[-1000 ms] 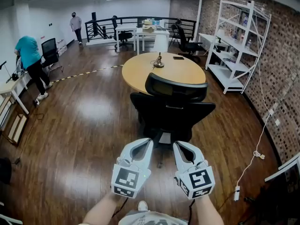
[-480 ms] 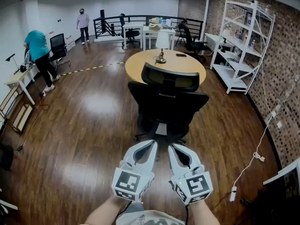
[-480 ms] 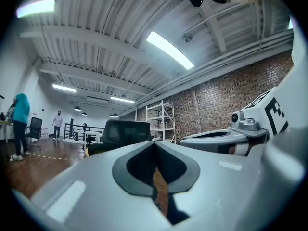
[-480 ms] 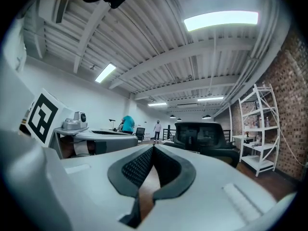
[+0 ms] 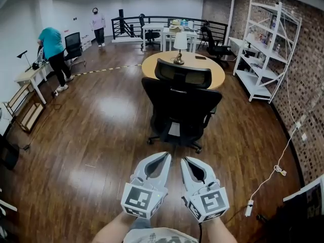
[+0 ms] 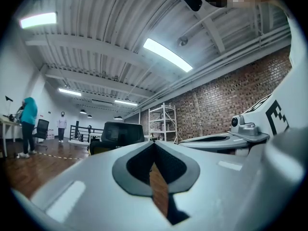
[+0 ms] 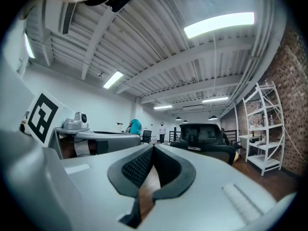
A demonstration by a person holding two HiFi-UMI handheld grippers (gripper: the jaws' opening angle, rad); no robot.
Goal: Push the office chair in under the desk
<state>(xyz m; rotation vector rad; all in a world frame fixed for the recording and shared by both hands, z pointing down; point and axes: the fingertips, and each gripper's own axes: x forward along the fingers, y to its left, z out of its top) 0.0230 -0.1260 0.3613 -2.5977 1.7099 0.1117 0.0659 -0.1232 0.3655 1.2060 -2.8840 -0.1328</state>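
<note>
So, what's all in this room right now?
Chair: one, black, centre, its back towards us.
Table: one, round, wooden, just behind the chair.
Lamp: one, white shade, on the table.
Shelving: one, white, right, by the brick wall.
Person in teal: one, left, at a desk.
Far person: one, light top, back of the room.
Cable: one, white, floor at right.
Left gripper: one, white, bottom centre, shut, empty.
Right gripper: one, white, beside it, shut, empty.

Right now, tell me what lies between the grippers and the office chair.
Only bare wood floor separates the left gripper and right gripper from the office chair, in head view.
</note>
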